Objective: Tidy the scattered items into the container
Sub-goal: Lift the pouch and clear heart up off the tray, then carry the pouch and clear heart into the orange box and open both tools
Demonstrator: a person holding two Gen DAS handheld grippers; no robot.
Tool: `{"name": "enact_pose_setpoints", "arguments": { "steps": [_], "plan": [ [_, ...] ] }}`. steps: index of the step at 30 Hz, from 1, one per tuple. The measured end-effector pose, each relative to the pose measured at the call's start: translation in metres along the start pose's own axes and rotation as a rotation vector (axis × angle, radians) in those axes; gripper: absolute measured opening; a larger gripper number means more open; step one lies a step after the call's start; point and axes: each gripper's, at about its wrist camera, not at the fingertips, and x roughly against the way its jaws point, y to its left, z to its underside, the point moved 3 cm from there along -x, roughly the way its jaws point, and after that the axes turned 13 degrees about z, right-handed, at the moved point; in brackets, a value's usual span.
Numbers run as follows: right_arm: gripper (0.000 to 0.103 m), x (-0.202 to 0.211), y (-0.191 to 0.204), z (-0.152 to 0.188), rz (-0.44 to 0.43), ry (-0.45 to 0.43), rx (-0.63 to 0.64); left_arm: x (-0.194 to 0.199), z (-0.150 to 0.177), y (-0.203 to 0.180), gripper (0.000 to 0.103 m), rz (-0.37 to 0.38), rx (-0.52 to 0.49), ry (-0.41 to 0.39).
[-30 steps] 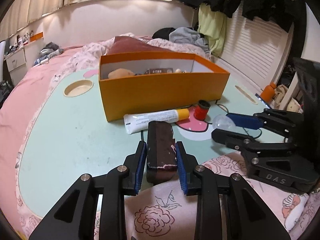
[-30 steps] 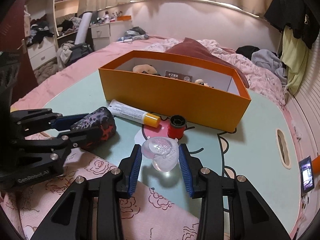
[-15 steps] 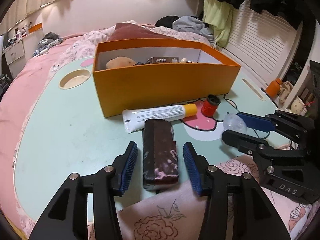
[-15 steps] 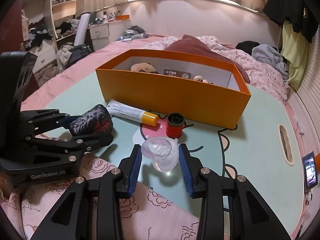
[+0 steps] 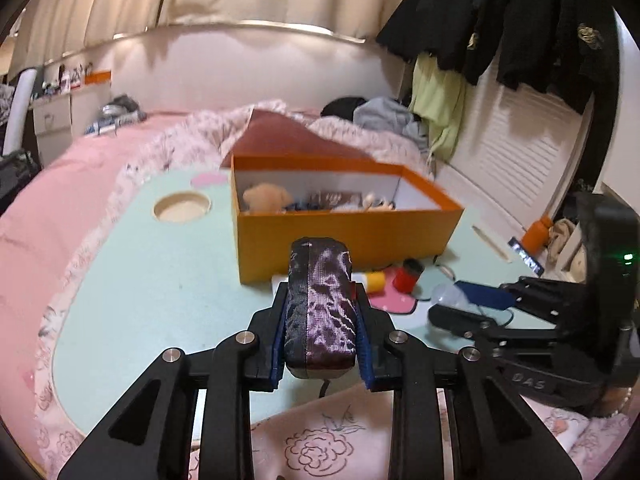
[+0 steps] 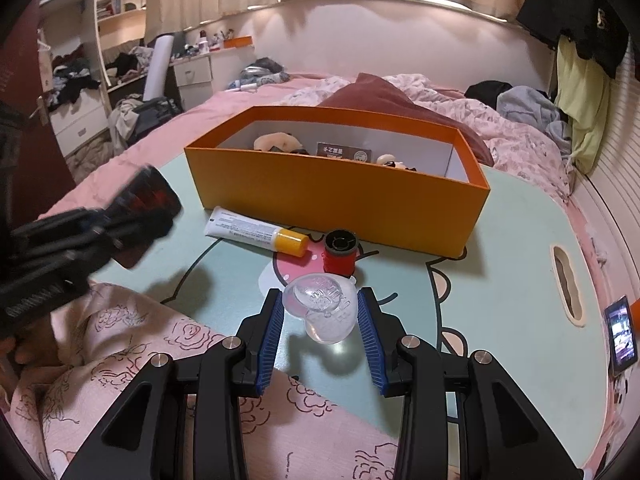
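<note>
Left claw (image 5: 320, 320): pinching dark case (image 5: 322, 308), raised off tabletop (image 5: 160, 280) short of orange box (image 5: 344, 236); right claw (image 6: 320, 316): clamping clear cup (image 6: 322, 312) low over tabletop; tube (image 6: 256, 232), red spool (image 6: 339, 250) pending; step: carry; next: clear rim, release inside.

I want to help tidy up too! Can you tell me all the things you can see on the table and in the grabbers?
Box: one, orange, on the table, several small items inside.
Tube: one, white with yellow cap, lying in front of the box.
Thread spool: one, red, beside the tube cap.
Clear plastic piece: one, see-through, between the right gripper's fingers.
Pouch: one, dark purple patterned, held off the table.
Table: one, mint green, cartoon print.
Phone: one, screen lit, at the table's right edge.
Left gripper: black, blue pads, shut on the pouch.
Right gripper: black, blue pads, shut on the plastic piece.
</note>
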Motion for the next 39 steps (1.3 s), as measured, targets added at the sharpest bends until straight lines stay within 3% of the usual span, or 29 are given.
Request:
{"name": "enact_pose_setpoints", "arguments": {
  "steps": [6, 39],
  "plan": [
    [0.036, 0.0, -0.001, 0.0, 0.0, 0.001, 0.0, -0.013, 0.005, -0.01, 0.029, -0.031, -0.049, 0.05],
    [0.036, -0.001, -0.001, 0.0, -0.001, 0.004, 0.0, -0.014, 0.009, -0.009, 0.029, -0.031, -0.043, 0.054]
  ]
}}
